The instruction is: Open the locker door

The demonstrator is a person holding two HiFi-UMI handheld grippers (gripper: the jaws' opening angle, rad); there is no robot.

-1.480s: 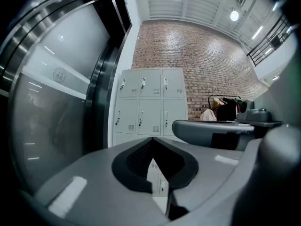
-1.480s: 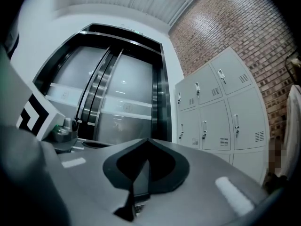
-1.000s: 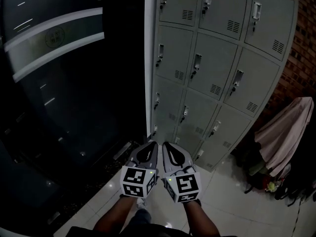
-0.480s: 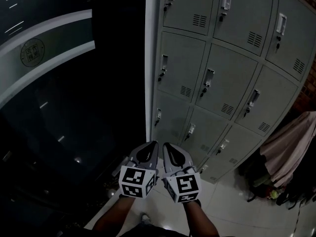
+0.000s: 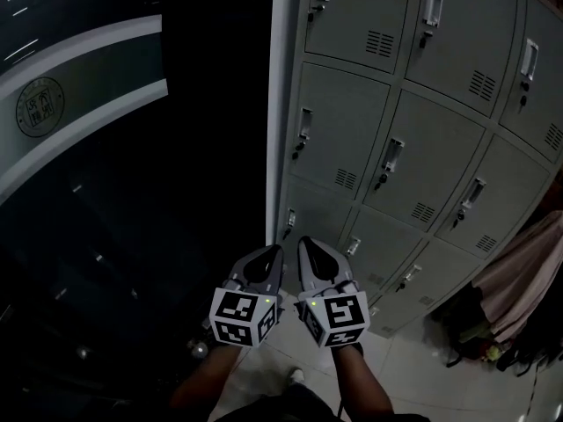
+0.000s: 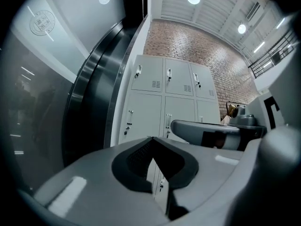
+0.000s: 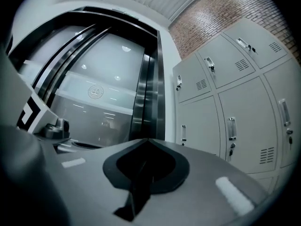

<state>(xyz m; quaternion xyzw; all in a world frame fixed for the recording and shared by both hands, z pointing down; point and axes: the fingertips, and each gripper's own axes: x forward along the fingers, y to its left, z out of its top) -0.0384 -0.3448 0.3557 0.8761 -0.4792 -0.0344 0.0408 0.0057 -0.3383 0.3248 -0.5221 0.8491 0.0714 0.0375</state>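
Lockers (image 5: 396, 148) nearer; grippers (image 5: 274, 253) (image 5: 304, 244) level (jaws together)

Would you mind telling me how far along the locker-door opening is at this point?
Done: nothing yet; every door on the lockers in view is shut. In hand: the left gripper and right gripper are held side by side in front of the lockers, apart from them, jaws together and empty. Left: bring a gripper to a door handle, grip it and pull the door open.
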